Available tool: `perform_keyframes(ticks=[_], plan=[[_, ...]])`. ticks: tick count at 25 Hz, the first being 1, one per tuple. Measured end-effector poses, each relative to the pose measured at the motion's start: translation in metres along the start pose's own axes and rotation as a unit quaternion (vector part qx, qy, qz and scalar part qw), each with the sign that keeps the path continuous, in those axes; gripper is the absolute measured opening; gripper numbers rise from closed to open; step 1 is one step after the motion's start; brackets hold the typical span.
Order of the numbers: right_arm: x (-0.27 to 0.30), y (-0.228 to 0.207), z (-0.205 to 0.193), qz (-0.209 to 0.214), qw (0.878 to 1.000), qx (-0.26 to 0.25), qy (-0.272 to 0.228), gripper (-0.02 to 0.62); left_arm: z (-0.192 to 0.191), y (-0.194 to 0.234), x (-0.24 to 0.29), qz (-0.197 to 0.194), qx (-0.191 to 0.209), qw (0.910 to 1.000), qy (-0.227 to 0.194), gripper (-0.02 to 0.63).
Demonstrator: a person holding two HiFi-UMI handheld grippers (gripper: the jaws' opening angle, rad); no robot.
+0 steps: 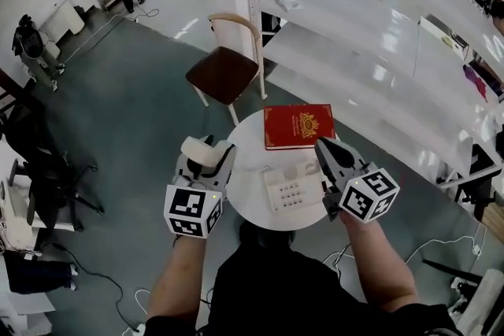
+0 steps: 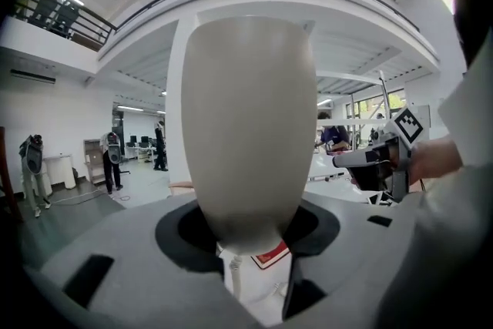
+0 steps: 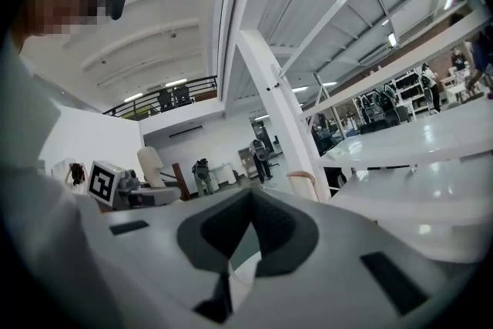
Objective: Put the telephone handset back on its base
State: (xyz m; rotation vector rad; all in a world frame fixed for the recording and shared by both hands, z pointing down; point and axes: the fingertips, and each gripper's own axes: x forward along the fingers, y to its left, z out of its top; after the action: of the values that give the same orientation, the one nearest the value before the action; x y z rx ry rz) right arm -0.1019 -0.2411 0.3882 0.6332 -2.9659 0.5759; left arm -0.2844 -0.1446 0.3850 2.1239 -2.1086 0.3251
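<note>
The white shelving fills the right of the head view. In front of it are one round white table and, beyond that, one wooden chair. On the table lie one red book and, nearer the person, one white telephone base, keypad up with its cradle empty. The single cream handset is off the base. It stands upright in the air at the table's left edge, clamped between the jaws of the left gripper, and it is well clear of the phone. The right gripper, the second of the two, hovers over the base's right end with its jaws closed together and nothing between them. The step in hand looks like the carry. The handset is lifted but not yet brought over the cradle. The next move probably calls for swinging it right, tipping it from upright to flat along the base, and lowering it before the jaws let go.
</note>
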Motion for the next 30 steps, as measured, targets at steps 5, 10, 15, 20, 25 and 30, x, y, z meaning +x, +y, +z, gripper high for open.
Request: perform_keyframes(ticks=[5,10,15,20,25,30], plan=[[0.004,-0.012,-0.010,-0.041,0.999,0.019,0.007,0.006,-0.018,-0.004,0.034,-0.056,0.007,0.9982,0.023,0.207],[-0.004,-0.028,-0.021,-0.081,0.996,0.030,0.009,0.006,-0.038,-0.021,0.062,-0.112,0.007,0.9927,0.043,0.207],[-0.019,-0.045,-0.040,-0.114,0.992,0.050,0.009,0.005,-0.067,-0.046,0.081,-0.166,0.008,0.9832,0.076,0.207],[-0.030,-0.052,-0.062,-0.135,0.988,0.077,0.008,0.005,-0.097,-0.072,0.090,-0.212,0.028,0.9700,0.116,0.207],[-0.038,-0.060,-0.080,-0.148,0.984,0.095,0.006,0.005,-0.123,-0.095,0.100,-0.251,0.037,0.9571,0.141,0.207],[-0.051,-0.068,-0.100,-0.161,0.980,0.117,0.003,0.005,-0.153,-0.122,0.105,-0.283,0.060,0.9412,0.174,0.207]])
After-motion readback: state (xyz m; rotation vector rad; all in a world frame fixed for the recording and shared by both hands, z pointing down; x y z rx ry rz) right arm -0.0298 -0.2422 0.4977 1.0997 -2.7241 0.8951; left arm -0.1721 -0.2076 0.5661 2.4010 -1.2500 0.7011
